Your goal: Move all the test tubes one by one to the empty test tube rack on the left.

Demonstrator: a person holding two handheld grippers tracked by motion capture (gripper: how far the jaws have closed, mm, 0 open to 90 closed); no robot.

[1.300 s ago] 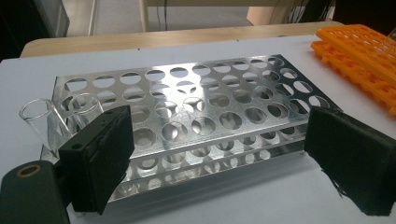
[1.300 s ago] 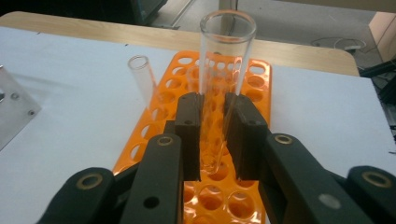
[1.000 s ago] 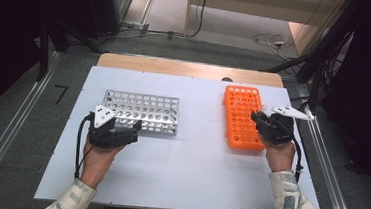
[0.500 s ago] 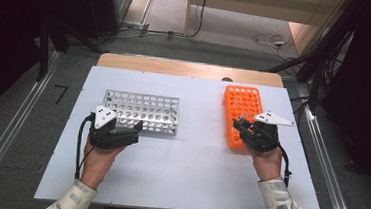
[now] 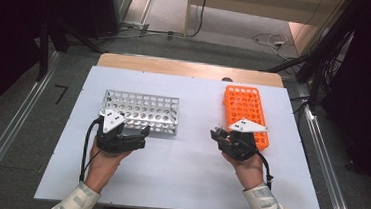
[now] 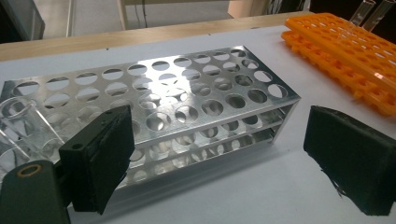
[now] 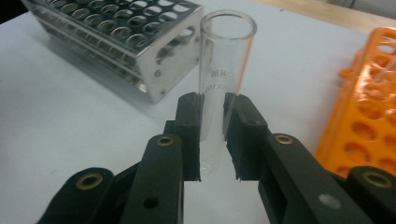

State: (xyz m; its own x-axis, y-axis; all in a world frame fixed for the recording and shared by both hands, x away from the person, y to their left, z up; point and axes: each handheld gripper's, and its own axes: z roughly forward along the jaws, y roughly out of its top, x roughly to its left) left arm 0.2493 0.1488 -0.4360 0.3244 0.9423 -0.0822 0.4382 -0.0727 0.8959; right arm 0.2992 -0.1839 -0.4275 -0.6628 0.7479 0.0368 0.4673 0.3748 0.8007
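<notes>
On the table [image 5: 182,184], the metal rack [image 5: 142,112] is sitting at left and the plastic rack [image 5: 246,109] at right, well apart. The left gripper [image 5: 140,140] is resting just near of the metal rack. The right gripper [image 5: 216,133], between the racks, is clamping a test tube [image 7: 219,79] beside the plastic rack's near-left corner.

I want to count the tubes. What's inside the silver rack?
In the silver rack one glass tube stands at the end by the left gripper. The other holes I can see look empty. That gripper's pad hides some of the near corner.
</notes>
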